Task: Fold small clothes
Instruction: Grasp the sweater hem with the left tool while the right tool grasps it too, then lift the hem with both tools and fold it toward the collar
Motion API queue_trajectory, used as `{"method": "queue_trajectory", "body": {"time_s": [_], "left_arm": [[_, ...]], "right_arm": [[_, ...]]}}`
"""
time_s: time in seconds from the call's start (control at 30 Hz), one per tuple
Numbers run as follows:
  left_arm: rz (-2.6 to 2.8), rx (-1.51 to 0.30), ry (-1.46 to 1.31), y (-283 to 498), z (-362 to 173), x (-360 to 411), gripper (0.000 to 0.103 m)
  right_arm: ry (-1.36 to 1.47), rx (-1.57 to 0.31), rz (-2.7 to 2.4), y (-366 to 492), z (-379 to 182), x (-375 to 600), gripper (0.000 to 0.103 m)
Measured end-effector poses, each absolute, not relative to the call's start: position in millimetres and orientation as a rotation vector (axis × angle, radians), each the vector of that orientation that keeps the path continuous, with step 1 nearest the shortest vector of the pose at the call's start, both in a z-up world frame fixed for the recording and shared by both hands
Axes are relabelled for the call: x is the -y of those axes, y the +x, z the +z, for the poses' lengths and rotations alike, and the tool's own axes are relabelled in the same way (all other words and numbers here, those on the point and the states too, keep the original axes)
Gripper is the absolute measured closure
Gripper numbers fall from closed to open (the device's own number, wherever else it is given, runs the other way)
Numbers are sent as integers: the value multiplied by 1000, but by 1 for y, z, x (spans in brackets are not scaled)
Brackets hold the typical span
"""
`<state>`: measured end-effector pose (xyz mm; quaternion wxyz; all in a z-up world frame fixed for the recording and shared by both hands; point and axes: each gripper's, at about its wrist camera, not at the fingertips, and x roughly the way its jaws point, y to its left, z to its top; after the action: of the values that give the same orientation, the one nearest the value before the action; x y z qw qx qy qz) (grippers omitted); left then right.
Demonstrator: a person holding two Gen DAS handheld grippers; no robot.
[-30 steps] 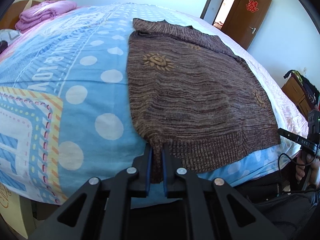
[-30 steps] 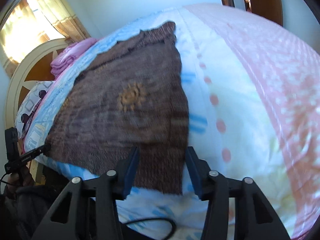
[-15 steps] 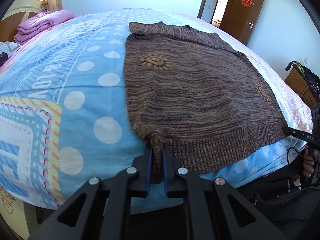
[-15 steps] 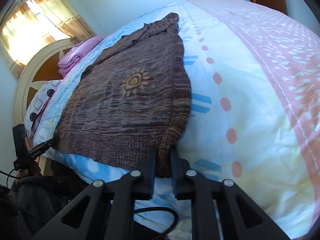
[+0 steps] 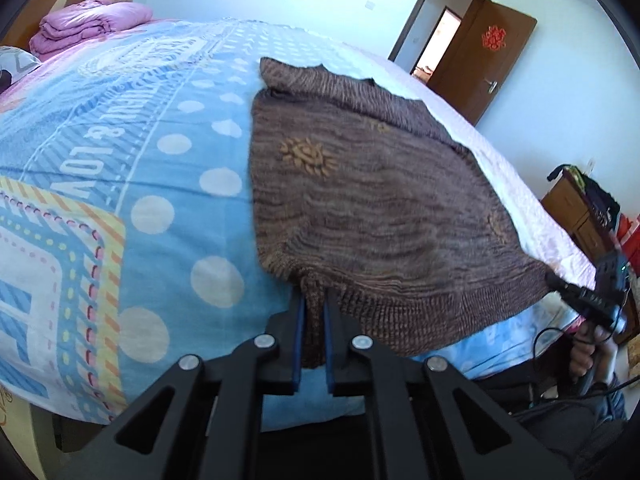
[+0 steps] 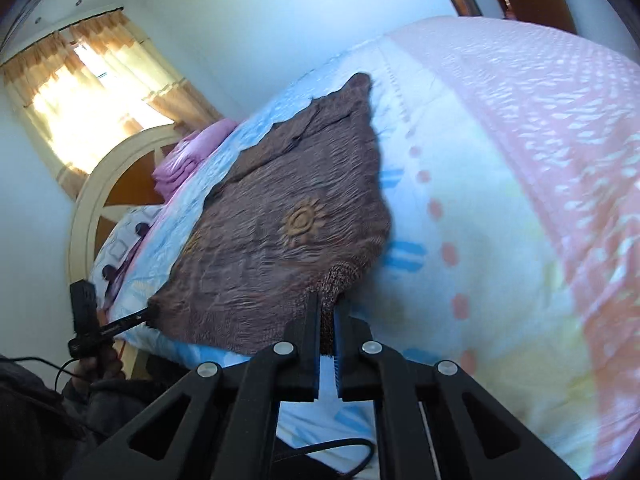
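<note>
Left gripper point(image 5: 314, 304) pinches the sweater point(image 5: 372, 200) hem at one corner; right gripper point(image 6: 328, 308) clamps the other corner, both jaws nearly closed on knit.

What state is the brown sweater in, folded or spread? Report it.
Mostly spread: the brown sweater lies flat on the bed, only its hem corners pinched up by the left gripper and right gripper.

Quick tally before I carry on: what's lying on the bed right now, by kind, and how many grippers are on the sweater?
Brown knit sweater: 1, spread on the bedspread
Folded pink blanket pile: 1, at the far end
Patterned pillow: 1 that I can make out
Grippers clamped on the sweater's hem: 2, left gripper and right gripper
Total: 3 things on the bed, 2 grippers
</note>
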<state>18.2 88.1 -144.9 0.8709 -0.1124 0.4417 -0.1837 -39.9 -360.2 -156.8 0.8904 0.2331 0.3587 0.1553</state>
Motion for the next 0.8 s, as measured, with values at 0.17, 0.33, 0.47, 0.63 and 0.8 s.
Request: {"method": "queue_trajectory", "body": {"time_s": [0.17,0.33,0.47,0.63,0.8], "left_arm": [[-404,-893,-251,20,-132,-89,94],[-429,-867,-251,31,-122,-83,94],[-443,-834,-291,46,-110,-86,94],[-454,-789,-334,67,-93,-91,94],[-454,-748,-380,84,-81,-99,95]], "right_arm": [[492,-703,330,-39,-148,359,98],[481,-640,351,-28,-123,358,98],[472,-605,353,-14,-104,356,98],[457,-568,356,1,-83,351,98],[462,-537,349,15,-68,352,98]]}}
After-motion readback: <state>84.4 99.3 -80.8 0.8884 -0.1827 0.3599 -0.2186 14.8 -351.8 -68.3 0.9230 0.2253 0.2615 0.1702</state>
